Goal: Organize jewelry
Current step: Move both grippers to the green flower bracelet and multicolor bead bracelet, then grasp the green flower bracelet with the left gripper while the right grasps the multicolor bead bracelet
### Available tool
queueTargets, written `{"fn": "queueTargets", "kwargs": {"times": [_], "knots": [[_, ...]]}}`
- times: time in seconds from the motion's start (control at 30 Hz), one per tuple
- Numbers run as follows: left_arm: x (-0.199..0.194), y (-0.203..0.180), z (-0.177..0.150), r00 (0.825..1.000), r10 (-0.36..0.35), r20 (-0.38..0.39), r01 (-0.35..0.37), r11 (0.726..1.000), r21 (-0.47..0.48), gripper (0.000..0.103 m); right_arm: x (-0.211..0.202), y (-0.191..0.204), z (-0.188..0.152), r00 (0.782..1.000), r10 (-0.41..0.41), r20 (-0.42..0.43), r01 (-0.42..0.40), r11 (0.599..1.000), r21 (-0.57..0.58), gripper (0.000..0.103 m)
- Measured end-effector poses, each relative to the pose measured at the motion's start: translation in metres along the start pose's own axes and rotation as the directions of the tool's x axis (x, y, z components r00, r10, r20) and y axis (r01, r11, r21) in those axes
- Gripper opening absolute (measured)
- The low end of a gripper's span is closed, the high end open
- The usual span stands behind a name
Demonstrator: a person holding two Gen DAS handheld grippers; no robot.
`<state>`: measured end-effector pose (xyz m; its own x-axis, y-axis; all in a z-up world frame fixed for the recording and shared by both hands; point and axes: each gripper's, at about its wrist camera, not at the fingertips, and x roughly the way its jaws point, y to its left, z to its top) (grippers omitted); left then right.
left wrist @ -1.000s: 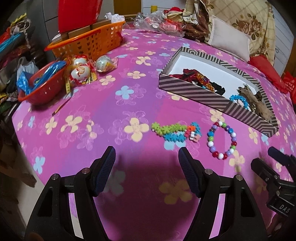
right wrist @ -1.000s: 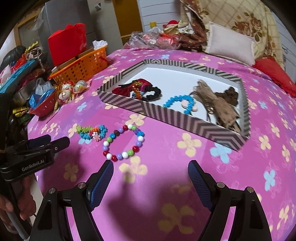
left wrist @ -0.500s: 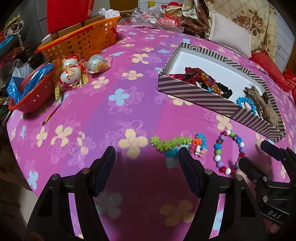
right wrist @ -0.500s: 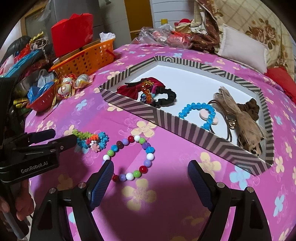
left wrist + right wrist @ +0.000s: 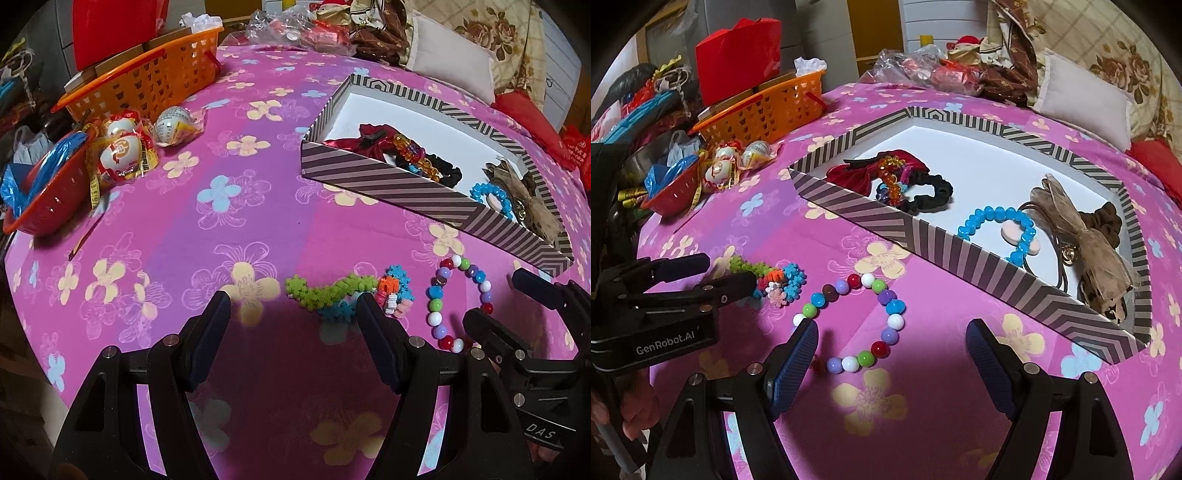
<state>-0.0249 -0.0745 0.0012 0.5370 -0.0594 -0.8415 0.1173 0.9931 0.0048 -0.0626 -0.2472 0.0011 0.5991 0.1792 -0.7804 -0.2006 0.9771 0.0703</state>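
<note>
A multicoloured bead bracelet (image 5: 864,321) (image 5: 458,299) lies on the pink flowered cloth in front of a striped box (image 5: 967,254) (image 5: 388,182). A green, blue and orange flower-bead bracelet (image 5: 343,291) (image 5: 775,280) lies to its left. My right gripper (image 5: 892,343) is open just above the bead bracelet, its left finger over the bracelet's near-left beads. My left gripper (image 5: 293,314) is open, its right finger by the flower-bead bracelet. The box holds a red bow (image 5: 871,171), a black scrunchie (image 5: 931,195), a blue bracelet (image 5: 997,229) and a brown bow (image 5: 1086,236).
An orange basket (image 5: 155,79), wrapped eggs (image 5: 125,147) and a red colander (image 5: 40,195) stand at the left. Pillows (image 5: 1082,99) and bags lie at the back. The cloth's near edge drops off at the lower left.
Both grippers have moved forward and down toward the two bracelets. The right gripper's left finger now overlaps the bead bracelet. Both stay open.
</note>
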Motion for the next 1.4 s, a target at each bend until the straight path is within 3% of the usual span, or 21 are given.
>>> {"fn": "queueTargets", "kwargs": {"times": [0.3,0.6,0.7,0.73,0.9,1.0,1.2,1.4], "knots": [[0.004,0.001,0.004,1.0,-0.017,0.002,0.017,1.0,0.023,0.071,0.006,0.001,0.0,1.0,-0.007,0.0,0.007,1.0,-0.008,0.081],[0.009,0.002,0.006,0.995,-0.098,-0.012,0.098,0.995,0.015,0.071,0.009,0.003,0.002,0.999,-0.042,0.002,0.042,0.999,-0.025,0.079],[0.008,0.001,0.004,0.994,-0.111,0.0,0.111,0.994,0.025,0.065,0.009,0.005,0.002,0.997,-0.074,0.001,0.074,0.996,-0.05,0.067],[0.007,0.0,0.003,0.992,-0.122,0.004,0.122,0.992,0.034,0.062,0.009,0.006,0.002,0.997,-0.071,0.005,0.071,0.996,-0.054,0.059],[0.003,-0.007,0.002,0.981,-0.195,-0.002,0.195,0.979,0.063,0.024,0.005,0.006,0.0,0.997,-0.071,0.018,0.072,0.996,-0.06,0.03],[0.001,-0.007,0.002,0.973,-0.229,-0.015,0.23,0.972,0.056,0.018,0.001,0.008,-0.004,0.998,-0.06,0.017,0.06,0.996,-0.065,0.011],[-0.007,-0.002,-0.009,0.962,-0.271,-0.033,0.272,0.961,0.04,0.018,-0.011,0.008,-0.012,1.0,-0.015,0.021,0.015,0.999,-0.04,0.009],[-0.032,0.011,-0.007,0.964,-0.268,0.004,0.267,0.963,0.013,0.018,-0.041,0.013,-0.008,0.996,-0.018,0.086,0.023,0.998,-0.058,0.009]]}}
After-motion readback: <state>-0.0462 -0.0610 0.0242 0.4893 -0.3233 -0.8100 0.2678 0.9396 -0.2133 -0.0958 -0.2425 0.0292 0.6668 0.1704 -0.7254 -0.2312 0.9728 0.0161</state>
